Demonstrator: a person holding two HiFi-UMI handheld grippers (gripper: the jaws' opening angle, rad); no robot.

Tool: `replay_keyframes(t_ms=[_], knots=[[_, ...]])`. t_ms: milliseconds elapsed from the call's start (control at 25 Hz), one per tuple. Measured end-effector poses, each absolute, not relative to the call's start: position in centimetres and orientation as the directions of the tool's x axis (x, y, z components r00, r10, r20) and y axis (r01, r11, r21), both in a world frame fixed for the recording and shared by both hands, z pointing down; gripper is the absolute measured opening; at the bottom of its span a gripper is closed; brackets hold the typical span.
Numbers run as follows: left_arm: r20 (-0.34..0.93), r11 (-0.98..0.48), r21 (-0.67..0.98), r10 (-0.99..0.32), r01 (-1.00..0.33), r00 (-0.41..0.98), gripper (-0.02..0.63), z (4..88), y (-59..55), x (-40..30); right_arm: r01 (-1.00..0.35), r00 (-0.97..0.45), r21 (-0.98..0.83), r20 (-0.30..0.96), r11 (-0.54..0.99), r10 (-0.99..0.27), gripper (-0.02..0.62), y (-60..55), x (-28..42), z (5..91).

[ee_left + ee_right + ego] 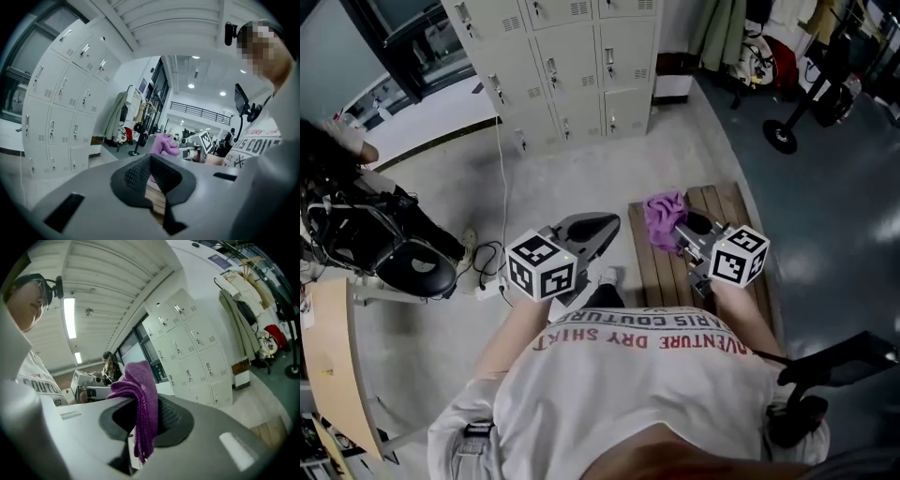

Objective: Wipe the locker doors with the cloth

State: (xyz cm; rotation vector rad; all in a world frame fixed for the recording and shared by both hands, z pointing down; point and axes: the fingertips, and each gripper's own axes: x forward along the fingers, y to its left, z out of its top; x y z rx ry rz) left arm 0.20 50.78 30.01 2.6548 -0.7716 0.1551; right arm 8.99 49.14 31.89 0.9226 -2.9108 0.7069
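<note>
My right gripper is shut on a purple cloth, which bunches up over its tip above a wooden slatted bench. In the right gripper view the cloth hangs clamped between the jaws of that gripper. My left gripper is held beside it to the left, shut on nothing; its pads meet. The cloth also shows beyond them. The grey lockers stand across the floor ahead, well apart from both grippers, and appear as lockers and lockers in the gripper views.
Black equipment with tangled cables sits on the floor at the left, and a white cord runs toward the lockers. A wheeled stand and hanging coats are at the back right. A wooden board borders the near left.
</note>
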Motion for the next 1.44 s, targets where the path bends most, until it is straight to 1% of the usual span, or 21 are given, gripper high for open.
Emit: replay_keyframes(t_ms=[120, 280, 560, 760, 1200, 1440], knots=[[0.192, -0.79, 0.279, -0.511, -0.546, 0.838, -0.002, 27.7, 54.0, 0.3, -0.537, -0.839, -0.361, 0.129, 0.763, -0.529, 0.051, 52.8, 8.5, 29.2], [0.185, -0.792, 0.231, -0.535, -0.565, 0.825, -0.001, 26.0, 56.3, -0.1, -0.498, -0.857, -0.386, 0.086, 0.776, -0.508, 0.052, 55.2, 7.4, 27.2], [0.157, -0.772, 0.221, -0.575, -0.596, 0.803, -0.002, 24.0, 57.8, -1.1, -0.468, -0.875, -0.346, 0.057, 0.813, -0.48, 0.051, 56.6, 6.1, 24.4], [0.143, -0.767, 0.201, -0.593, -0.609, 0.793, 0.0, 23.5, 58.5, -2.2, -0.451, -0.887, -0.324, 0.061, 0.831, -0.458, 0.052, 57.1, 4.8, 24.4], [0.115, -0.769, 0.178, -0.603, -0.614, 0.789, -0.001, 20.9, 59.4, -1.8, -0.449, -0.889, -0.315, 0.067, 0.836, -0.453, 0.051, 57.9, 5.0, 22.8], [0.12, -0.773, 0.179, -0.597, -0.609, 0.793, -0.001, 20.7, 59.7, -1.6, -0.449, -0.89, -0.31, 0.064, 0.838, -0.452, 0.051, 58.1, 5.1, 22.2]])
